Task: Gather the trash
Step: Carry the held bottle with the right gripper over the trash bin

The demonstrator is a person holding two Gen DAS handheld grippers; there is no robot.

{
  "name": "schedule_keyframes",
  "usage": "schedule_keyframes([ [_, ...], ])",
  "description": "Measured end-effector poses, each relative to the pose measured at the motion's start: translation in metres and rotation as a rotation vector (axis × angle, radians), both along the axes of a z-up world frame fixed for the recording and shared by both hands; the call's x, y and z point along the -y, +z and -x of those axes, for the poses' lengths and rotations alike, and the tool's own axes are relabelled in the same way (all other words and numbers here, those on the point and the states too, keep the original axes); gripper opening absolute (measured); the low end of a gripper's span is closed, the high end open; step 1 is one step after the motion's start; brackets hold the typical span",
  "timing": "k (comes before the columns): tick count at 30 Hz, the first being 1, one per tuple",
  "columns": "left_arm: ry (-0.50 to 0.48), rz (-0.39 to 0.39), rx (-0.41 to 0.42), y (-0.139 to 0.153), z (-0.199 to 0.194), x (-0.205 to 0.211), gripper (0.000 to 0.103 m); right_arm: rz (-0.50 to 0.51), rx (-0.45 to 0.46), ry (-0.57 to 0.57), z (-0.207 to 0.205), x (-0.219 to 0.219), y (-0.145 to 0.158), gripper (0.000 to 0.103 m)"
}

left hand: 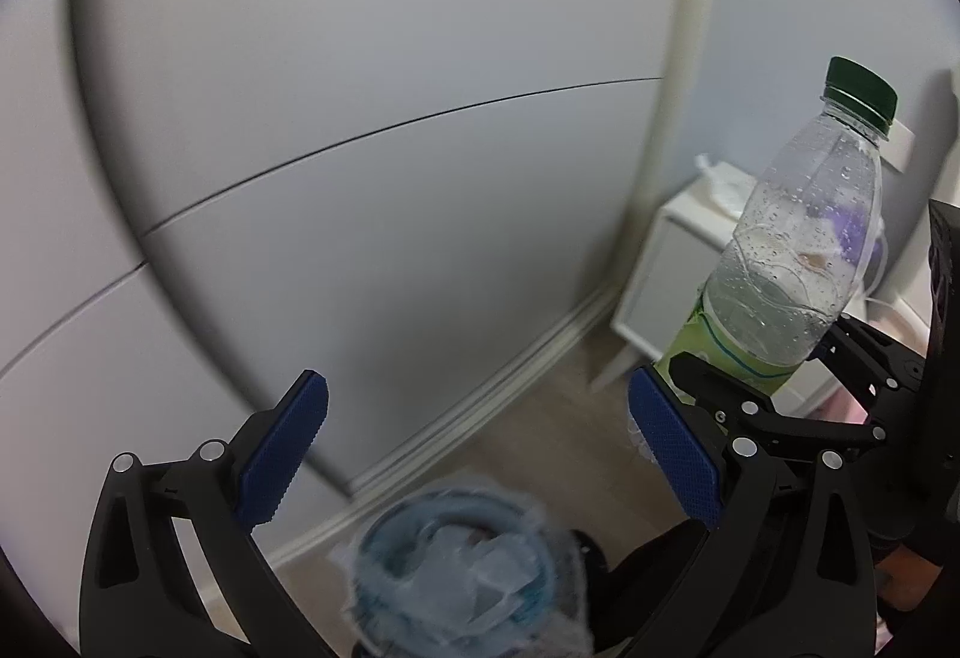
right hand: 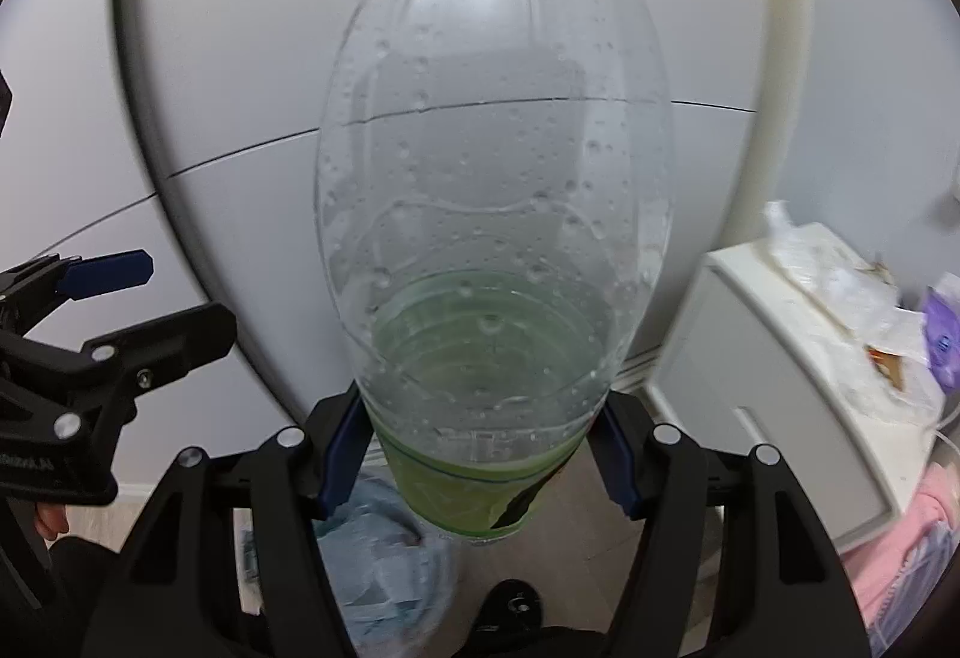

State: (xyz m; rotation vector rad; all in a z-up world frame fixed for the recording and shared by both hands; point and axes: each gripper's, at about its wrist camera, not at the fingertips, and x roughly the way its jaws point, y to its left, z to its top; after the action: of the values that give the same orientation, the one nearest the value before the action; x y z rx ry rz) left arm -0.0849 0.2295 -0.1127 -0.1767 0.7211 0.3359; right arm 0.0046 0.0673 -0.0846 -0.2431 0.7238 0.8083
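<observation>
Clamped low on its green label by the right gripper (right hand: 474,454), empty plastic bottle (right hand: 492,190) held upright above lined bin (left hand: 450,568), left gripper (left hand: 474,454) spread idle; best centred before release.

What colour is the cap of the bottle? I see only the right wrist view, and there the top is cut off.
Observer: The left wrist view shows a dark green cap, screwed on the bottle.
Operator: Is the left gripper holding anything?
Observer: No. The left gripper is open, with nothing between its blue pads.
Operator: Where is the bin? I see only something blurred and pale blue below.
Observer: In the left view a round bin with a clear liner stands on the floor, below the left gripper, and crumpled plastic lies in it.
Operator: And my right gripper?
Observer: The right gripper grips the bottle at its green label.
</observation>
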Motion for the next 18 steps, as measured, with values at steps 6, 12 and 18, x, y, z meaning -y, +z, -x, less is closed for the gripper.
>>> schedule_keyframes([
  [6, 0.082, 0.012, -0.04, -0.022, 0.039, -0.026, 0.097, 0.025, -0.038, 0.082, 0.027, -0.031, -0.021, 0.061],
  [12, 0.116, 0.021, -0.079, -0.047, 0.058, -0.041, 0.097, 0.064, -0.07, 0.137, 0.052, -0.059, -0.044, 0.061],
  [18, 0.132, 0.029, -0.125, -0.073, 0.069, -0.05, 0.097, 0.103, -0.109, 0.166, 0.05, -0.078, -0.077, 0.061],
])
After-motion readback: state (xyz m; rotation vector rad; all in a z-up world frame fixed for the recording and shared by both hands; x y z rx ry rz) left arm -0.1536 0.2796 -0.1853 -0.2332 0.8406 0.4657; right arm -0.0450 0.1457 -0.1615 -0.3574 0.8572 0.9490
